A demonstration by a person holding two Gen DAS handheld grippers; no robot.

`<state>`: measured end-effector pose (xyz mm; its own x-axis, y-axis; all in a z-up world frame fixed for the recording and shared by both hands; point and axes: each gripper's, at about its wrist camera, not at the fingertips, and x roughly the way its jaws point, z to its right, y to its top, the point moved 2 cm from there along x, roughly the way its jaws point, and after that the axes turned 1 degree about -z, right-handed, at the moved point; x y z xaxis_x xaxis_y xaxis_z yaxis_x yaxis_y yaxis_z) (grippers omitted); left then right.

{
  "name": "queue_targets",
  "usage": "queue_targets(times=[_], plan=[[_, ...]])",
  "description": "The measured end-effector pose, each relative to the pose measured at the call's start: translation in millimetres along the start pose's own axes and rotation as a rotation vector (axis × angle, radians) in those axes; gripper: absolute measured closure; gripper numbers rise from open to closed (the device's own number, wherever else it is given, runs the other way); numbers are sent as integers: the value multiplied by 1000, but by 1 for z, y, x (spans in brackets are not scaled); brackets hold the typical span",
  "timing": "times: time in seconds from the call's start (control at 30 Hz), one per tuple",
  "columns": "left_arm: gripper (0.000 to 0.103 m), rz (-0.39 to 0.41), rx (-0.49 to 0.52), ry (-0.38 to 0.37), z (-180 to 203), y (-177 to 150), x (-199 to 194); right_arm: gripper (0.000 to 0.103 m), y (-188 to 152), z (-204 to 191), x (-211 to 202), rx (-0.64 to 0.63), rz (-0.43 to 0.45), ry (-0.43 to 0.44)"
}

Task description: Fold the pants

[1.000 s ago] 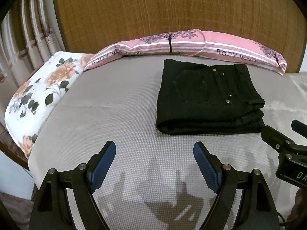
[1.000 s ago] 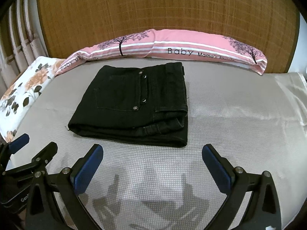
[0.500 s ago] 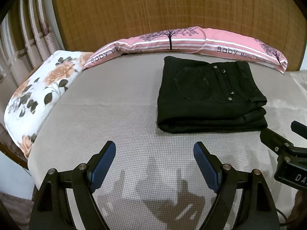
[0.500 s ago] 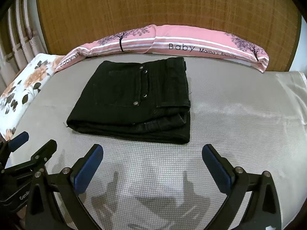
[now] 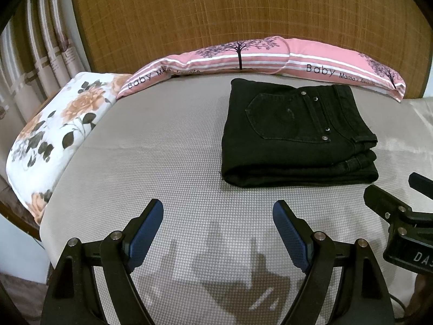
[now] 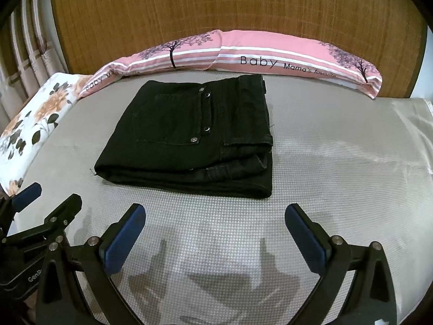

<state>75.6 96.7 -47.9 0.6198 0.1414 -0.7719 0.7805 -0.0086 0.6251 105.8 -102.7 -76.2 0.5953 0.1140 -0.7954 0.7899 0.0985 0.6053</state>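
Note:
Black pants [image 5: 295, 132] [image 6: 194, 138] lie folded into a thick rectangle on the grey bed sheet [image 5: 162, 162], back pocket and rivets facing up. My left gripper [image 5: 217, 214] hovers open over bare sheet, short of the pants and to their left, nothing between its blue pads. My right gripper [image 6: 215, 218] is also open and empty, just in front of the folded stack's near edge. Each gripper shows at the other view's side edge: the right gripper's fingers [image 5: 389, 203] and the left gripper's fingers [image 6: 40, 211].
A long pink "Baby" bolster [image 5: 270, 57] [image 6: 243, 54] lies against the woven brown headboard [image 6: 216, 8] behind the pants. A floral pillow [image 5: 54, 130] sits at the left edge of the bed, with curtains [image 5: 32, 54] beyond. Shiny cloth [image 6: 414, 130] covers the right side.
Both views have tilted very slightly, so the pants sit a little lower in the frame. The grippers stay open and the pants lie as before.

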Motion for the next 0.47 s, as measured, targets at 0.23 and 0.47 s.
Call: queue_targets(times=[0.23,0.47], plan=[[20,1,2,1,0,1,2,1,-1,1,-1,7,-1,1],[20,-10,2,-16,0,3,6,1,-1,2,0,8,-4,4]])
